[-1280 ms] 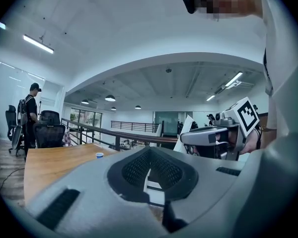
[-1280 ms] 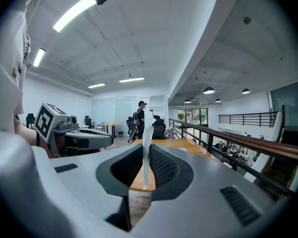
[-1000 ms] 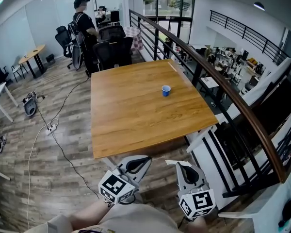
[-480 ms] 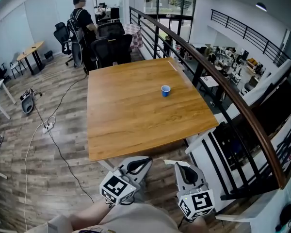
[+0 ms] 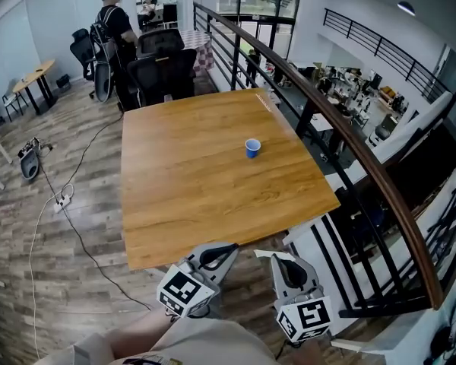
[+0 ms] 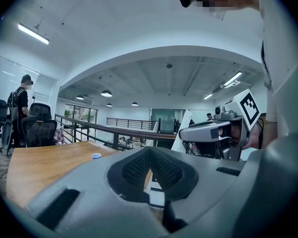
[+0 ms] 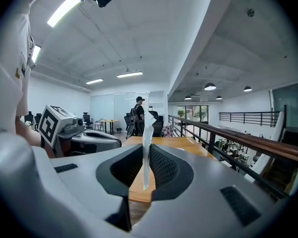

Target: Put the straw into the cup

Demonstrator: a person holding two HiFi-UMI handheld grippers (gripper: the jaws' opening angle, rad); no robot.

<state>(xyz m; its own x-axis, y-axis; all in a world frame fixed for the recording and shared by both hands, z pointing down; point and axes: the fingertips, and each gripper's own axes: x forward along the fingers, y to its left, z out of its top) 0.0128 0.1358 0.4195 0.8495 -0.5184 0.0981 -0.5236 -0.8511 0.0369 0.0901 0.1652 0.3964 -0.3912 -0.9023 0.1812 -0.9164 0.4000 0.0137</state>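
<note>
A small blue cup [image 5: 252, 148] stands upright on the wooden table [image 5: 182, 188], right of its middle; it shows far off in the left gripper view [image 6: 96, 156]. Both grippers hang side by side below the table's near edge. My right gripper [image 5: 277, 255] [image 7: 146, 155] is shut on a thin white straw [image 7: 147, 133], which sticks up between its pads. My left gripper [image 5: 226, 247] [image 6: 150, 160] is shut, with nothing between its pads. The cup is well ahead of both.
A dark railing with a wooden handrail [image 5: 349, 154] runs along the table's right side. Black office chairs [image 5: 163, 71] stand at the far edge, a person [image 5: 112, 21] behind them. A cable [image 5: 64, 204] trails over the wood floor at left.
The table and cup have slid lower and leftward in the head view as the person comes nearer. Both grippers keep their places and stay shut.
</note>
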